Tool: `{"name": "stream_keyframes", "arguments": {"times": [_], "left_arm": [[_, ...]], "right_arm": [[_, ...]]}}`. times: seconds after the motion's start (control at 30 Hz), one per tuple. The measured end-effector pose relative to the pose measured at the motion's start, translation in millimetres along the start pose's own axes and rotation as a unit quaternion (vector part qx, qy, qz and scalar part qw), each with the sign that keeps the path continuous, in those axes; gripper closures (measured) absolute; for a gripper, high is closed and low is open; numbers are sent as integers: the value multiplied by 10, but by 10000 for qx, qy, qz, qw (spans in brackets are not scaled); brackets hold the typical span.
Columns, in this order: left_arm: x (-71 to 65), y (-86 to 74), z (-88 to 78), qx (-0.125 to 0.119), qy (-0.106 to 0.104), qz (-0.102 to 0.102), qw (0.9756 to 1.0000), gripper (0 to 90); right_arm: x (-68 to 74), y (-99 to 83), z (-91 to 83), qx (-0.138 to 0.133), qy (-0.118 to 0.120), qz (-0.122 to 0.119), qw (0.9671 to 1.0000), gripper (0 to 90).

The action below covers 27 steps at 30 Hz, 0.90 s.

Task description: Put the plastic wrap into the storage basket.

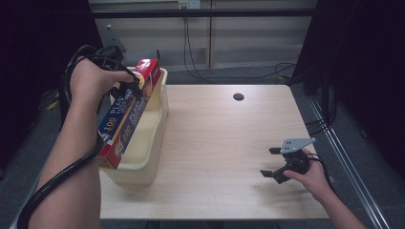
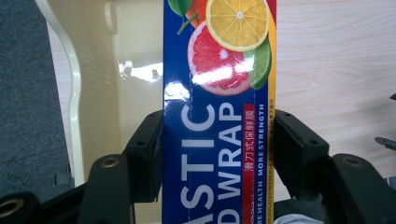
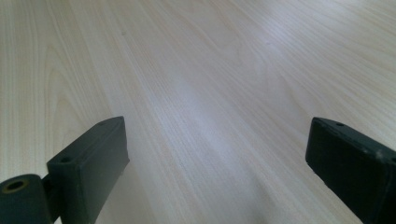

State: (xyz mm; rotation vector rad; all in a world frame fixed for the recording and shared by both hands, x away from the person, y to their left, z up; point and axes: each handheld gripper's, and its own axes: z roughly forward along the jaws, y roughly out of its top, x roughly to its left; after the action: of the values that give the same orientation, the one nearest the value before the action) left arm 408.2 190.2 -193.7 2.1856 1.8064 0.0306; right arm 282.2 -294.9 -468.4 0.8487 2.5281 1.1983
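Our left gripper (image 2: 218, 154) is clamped across the narrow faces of the long blue-and-red cardboard box of plastic wrap (image 2: 217, 116). We hold it tilted above the pale cream plastic bin (image 1: 152, 143) at the table's left edge. We judge it light and stiff, its glossy card a bit slippery, so a mid-length grip suits. Its long axis runs from near us away toward the table's far side, far end raised. Our right gripper (image 1: 273, 162) rests with its jaws apart over the light wooden table (image 1: 215, 143).
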Motion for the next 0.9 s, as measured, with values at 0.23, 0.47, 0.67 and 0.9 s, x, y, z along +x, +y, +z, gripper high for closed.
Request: {"name": "stream_keyframes", "arguments": {"times": [0.23, 0.47, 0.67, 0.9], "left_arm": [[51, -24, 69, 1, 21, -59, 10000, 412], [92, -58, 108, 0, 30, -108, 9999, 411], [131, -86, 172, 44, 55, -169, 9998, 411], [174, -107, 233, 37, 73, -186, 9998, 411]], "right_arm": [[-4, 1, -1, 4, -3, -5, 10000, 55], [-5, 2, -1, 0, -4, -15, 10000, 55], [4, 6, 1, -1, 8, 7, 10000, 56], [1, 5, 3, -3, 3, -22, 10000, 56]]}}
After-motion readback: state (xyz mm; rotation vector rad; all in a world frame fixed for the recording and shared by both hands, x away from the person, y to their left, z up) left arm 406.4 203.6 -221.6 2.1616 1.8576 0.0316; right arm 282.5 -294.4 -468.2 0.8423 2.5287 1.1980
